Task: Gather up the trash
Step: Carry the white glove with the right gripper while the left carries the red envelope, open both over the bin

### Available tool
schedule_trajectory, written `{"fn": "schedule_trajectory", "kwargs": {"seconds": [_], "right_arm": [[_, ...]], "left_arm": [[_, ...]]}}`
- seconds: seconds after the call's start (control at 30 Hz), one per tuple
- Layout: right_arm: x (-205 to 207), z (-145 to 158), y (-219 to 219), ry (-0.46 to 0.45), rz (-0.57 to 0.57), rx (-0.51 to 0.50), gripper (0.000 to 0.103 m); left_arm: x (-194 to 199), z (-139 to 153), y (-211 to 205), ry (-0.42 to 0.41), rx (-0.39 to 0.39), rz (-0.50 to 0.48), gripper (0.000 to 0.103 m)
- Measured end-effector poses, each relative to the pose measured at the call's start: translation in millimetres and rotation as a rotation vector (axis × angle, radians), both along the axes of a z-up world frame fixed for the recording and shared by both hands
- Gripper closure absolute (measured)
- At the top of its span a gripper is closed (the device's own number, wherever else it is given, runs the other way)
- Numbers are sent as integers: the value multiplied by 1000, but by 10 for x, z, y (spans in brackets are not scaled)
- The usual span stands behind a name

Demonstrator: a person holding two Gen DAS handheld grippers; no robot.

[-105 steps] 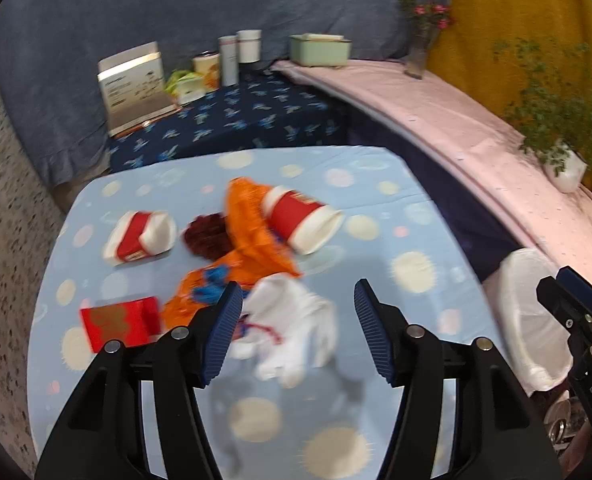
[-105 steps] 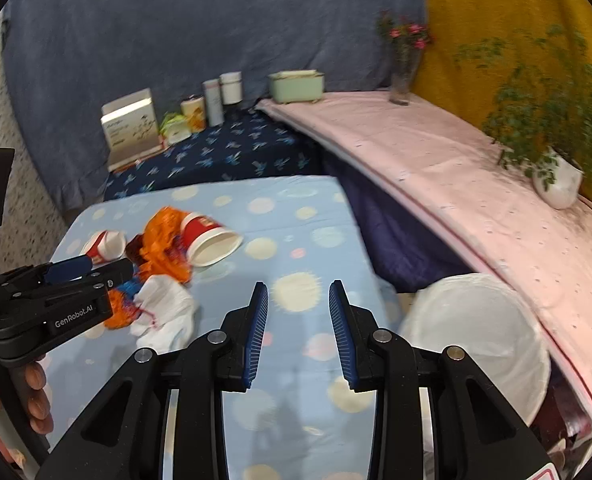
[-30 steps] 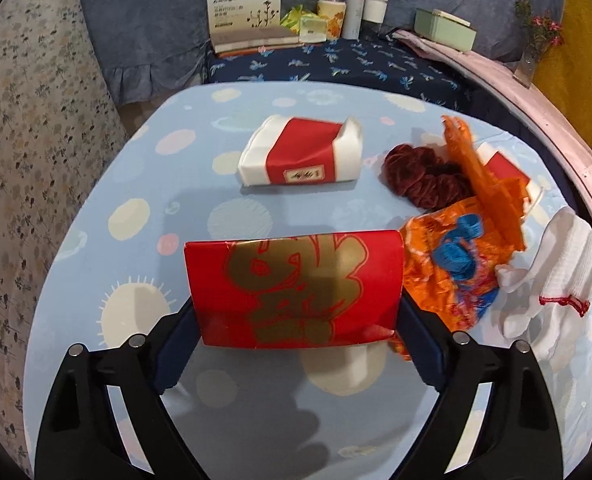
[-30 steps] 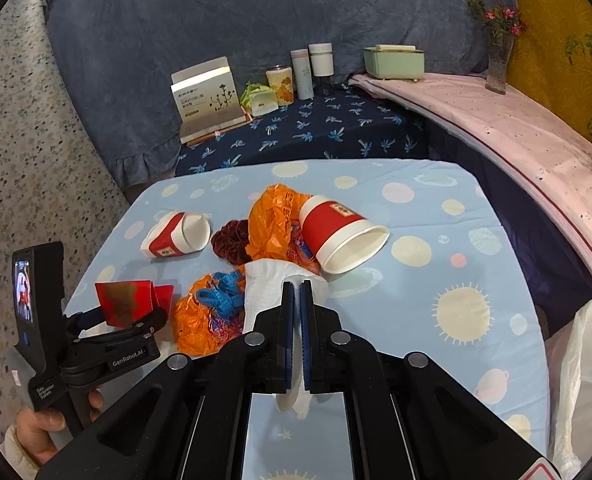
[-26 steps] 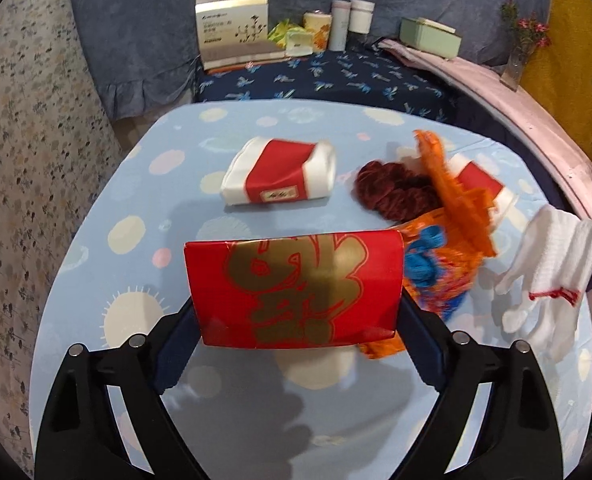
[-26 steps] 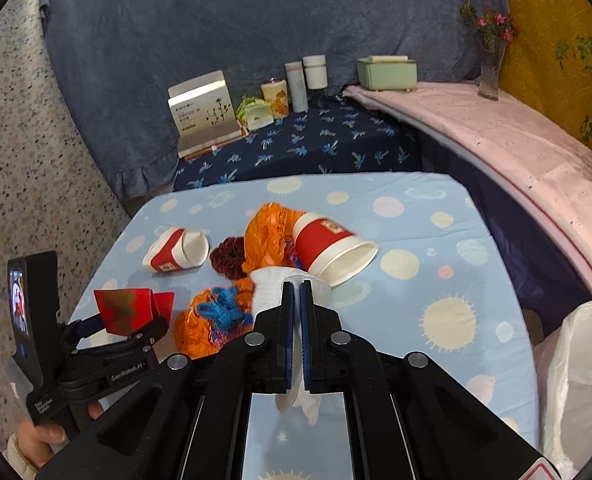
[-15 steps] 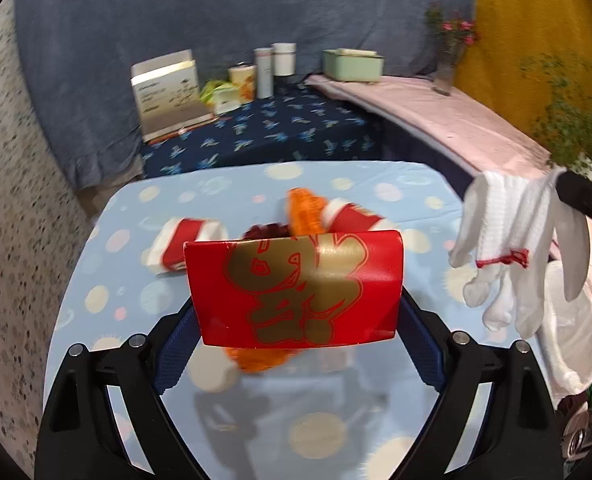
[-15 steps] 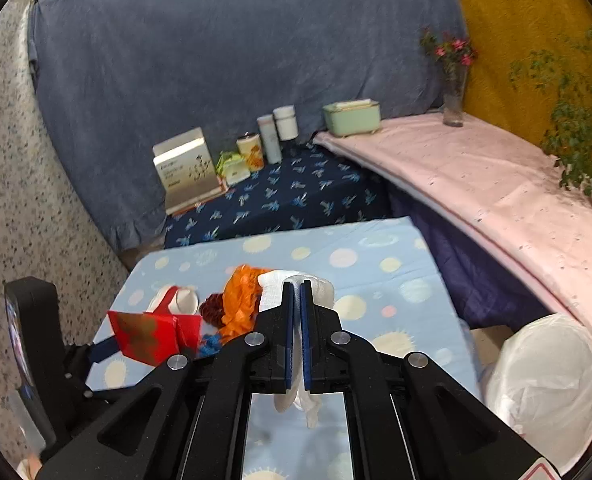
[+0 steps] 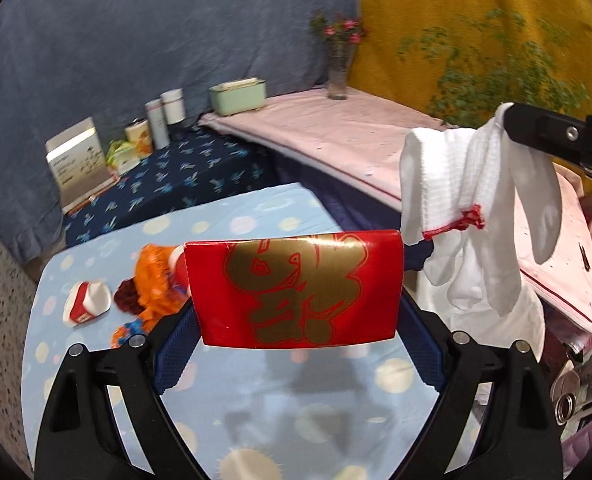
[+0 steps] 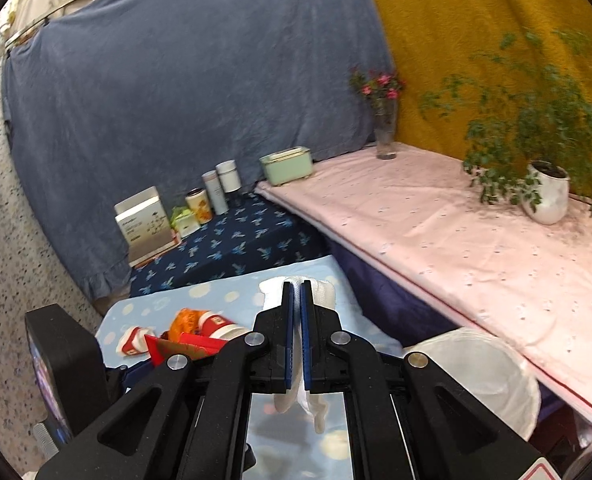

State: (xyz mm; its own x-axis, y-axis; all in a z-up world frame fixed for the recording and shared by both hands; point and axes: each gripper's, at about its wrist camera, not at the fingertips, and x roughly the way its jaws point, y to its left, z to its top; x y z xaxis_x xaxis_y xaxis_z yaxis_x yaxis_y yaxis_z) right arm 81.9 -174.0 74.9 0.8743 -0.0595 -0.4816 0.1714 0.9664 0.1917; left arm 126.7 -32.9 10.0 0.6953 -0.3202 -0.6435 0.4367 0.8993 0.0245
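Both grippers are now carried well above the blue spotted table (image 9: 256, 412), where a second ago they were low over the litter. The red and gold packet (image 9: 296, 288) is clamped widthwise between the widely spread pads of the left gripper (image 9: 298, 344), as it was before. The white glove (image 9: 468, 216) is pinched in the tightly closed right gripper (image 10: 297, 336) and hangs free in the air, lifted off the tabletop and seen above the white-lined bin (image 10: 476, 376). Left behind on the table, now smaller and farther off, are the crushed red cup (image 9: 86, 306), the orange bag (image 9: 152, 280) and the dark red clump (image 9: 126, 294). More of the pink-covered ledge (image 10: 456, 232) is seen than earlier.
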Motion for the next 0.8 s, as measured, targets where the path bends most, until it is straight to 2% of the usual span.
{"fn": "schedule_trajectory", "kwargs": {"seconds": [0.37,0.8], "right_arm": [[-444,-124,-862,17,-170,18,100],[-700,-470,-1361,93,-270,24,100]], "left_arm": [[-359,-46,-878,-14,38,-165,17],[-609,-218,-1387,-20,58,-279,17]]}}
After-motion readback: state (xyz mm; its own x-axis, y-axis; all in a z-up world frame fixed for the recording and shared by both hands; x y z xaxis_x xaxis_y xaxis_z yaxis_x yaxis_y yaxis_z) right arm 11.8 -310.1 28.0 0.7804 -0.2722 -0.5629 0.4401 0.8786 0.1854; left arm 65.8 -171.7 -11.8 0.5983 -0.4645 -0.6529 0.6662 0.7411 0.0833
